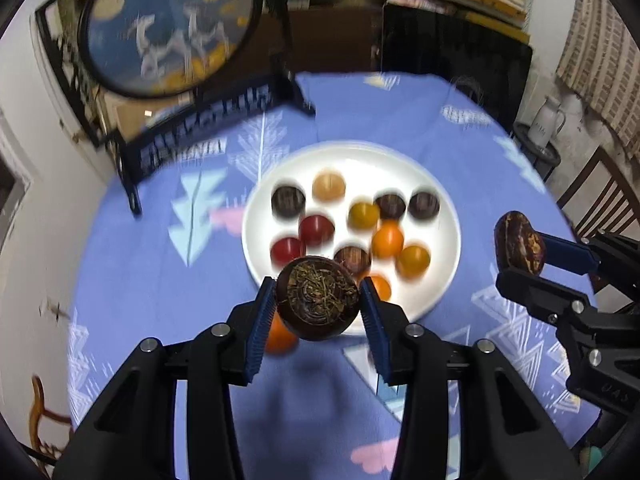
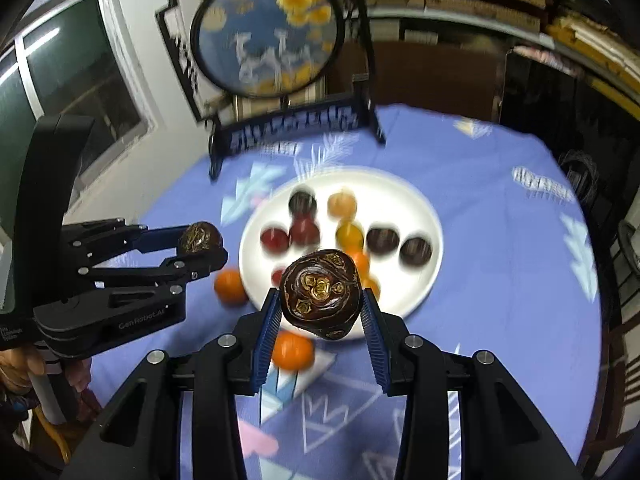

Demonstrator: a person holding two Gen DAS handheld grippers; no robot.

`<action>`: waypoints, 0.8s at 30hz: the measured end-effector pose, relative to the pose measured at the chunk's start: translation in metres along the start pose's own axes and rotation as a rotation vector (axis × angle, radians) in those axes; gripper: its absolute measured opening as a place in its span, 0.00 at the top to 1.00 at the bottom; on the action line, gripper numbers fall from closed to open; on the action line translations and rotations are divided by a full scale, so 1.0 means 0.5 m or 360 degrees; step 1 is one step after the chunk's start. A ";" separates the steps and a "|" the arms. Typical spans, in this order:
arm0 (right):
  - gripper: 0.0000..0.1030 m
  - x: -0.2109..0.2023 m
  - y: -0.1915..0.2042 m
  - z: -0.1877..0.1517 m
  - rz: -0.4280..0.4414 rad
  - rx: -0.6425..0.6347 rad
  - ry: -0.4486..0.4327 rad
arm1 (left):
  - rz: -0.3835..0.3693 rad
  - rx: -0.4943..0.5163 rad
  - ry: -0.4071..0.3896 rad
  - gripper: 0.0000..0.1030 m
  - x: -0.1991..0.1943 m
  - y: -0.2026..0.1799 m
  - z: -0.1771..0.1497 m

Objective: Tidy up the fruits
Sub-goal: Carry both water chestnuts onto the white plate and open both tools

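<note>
Got both grippers clamped: left gripper [image 1: 318,304] on a round dark fruit [image 1: 317,298], right gripper [image 2: 320,306] on a lumpy dark fruit [image 2: 319,294]. I'd keep them apart over the plate [image 1: 448,280], steady squeeze.

Round table [image 1: 132,280] in blue cloth, white plate [image 1: 448,216], oranges [image 2: 230,286]

a round painted screen [image 2: 267,36] on a dark stand sits on the blue patterned tablecloth [image 1: 400,112]; white jug [image 1: 546,120] beyond.
</note>
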State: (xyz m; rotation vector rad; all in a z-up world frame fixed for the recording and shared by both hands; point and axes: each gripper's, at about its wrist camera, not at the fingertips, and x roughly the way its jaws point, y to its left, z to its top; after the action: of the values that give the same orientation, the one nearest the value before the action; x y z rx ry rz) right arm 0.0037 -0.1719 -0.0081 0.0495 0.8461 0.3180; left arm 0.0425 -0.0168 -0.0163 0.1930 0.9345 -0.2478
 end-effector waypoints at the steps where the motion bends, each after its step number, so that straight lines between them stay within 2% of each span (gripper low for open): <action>1: 0.60 -0.005 -0.002 0.014 -0.0004 0.0004 -0.0024 | -0.0002 0.0005 -0.0025 0.60 -0.009 0.001 0.017; 5: 0.60 -0.024 -0.012 0.070 -0.0043 0.0007 -0.0118 | 0.0007 0.0027 -0.0091 0.59 -0.028 0.004 0.074; 9: 0.60 -0.012 -0.034 0.110 -0.0071 0.0026 -0.0142 | 0.0009 0.0027 -0.0103 0.59 -0.020 -0.002 0.107; 24: 0.60 0.164 -0.093 0.145 -0.0069 0.0136 0.0046 | 0.0018 -0.0024 0.0101 0.59 0.177 0.003 0.162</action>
State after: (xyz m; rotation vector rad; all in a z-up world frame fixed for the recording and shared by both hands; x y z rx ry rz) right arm 0.1204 -0.1860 -0.0273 0.1063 0.8883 0.2421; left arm 0.1558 -0.0485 -0.0411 0.1934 0.9975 -0.2251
